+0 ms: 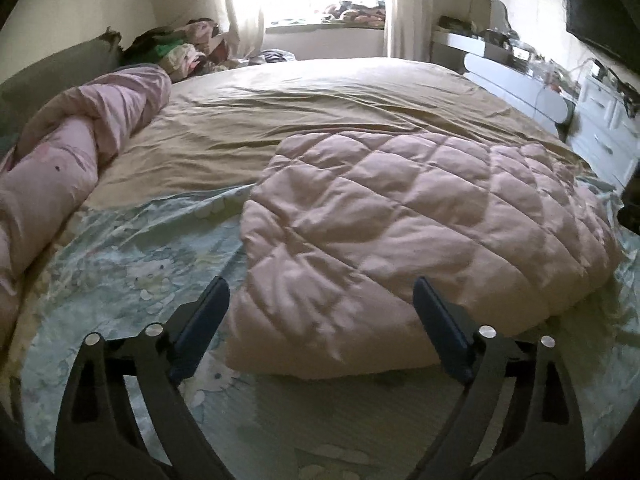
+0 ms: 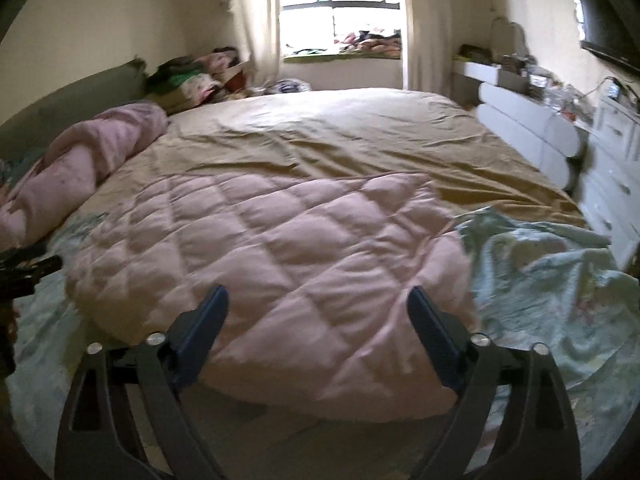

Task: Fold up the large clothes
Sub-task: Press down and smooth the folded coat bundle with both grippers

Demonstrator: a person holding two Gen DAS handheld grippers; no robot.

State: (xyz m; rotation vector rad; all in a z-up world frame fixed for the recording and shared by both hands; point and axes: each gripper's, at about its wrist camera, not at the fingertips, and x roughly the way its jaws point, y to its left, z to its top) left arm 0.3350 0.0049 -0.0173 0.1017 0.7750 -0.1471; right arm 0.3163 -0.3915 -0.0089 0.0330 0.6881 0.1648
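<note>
Two grippers are in view, each seen from its own wrist camera. Left gripper (image 1: 320,300): jaws spread wide, nothing between the pads, no contact with any fabric. Right gripper (image 2: 318,300): jaws likewise spread wide and holding nothing.

Task item: a pink quilted garment (image 1: 420,232), folded into a thick rounded block. It lies on the near half of the bed, resting partly on a pale green printed sheet (image 1: 132,264) and partly on a tan bedspread (image 1: 320,104) that covers the far half. In the left view the garment sits ahead and to the right of the fingers (image 1: 200,328), its near left corner falling between them. In the right view it sits directly ahead, its near edge lying between the fingers (image 2: 434,336); whether the tips clear it cannot be told.

Surroundings:
- A rolled pink duvet (image 1: 72,152) lies along the left edge of the bed, apart from the garment.
- The green sheet is bunched up (image 2: 540,264) just right of the garment in the right view.
- A pile of clothes (image 2: 192,76) sits at the far left corner.
- A bright window (image 2: 340,8) with curtains closes the far wall.
- White drawers (image 2: 612,168) stand along the right wall, a dark screen (image 1: 600,16) above them.
- A dark part of the left gripper shows at the left edge of the right view.
</note>
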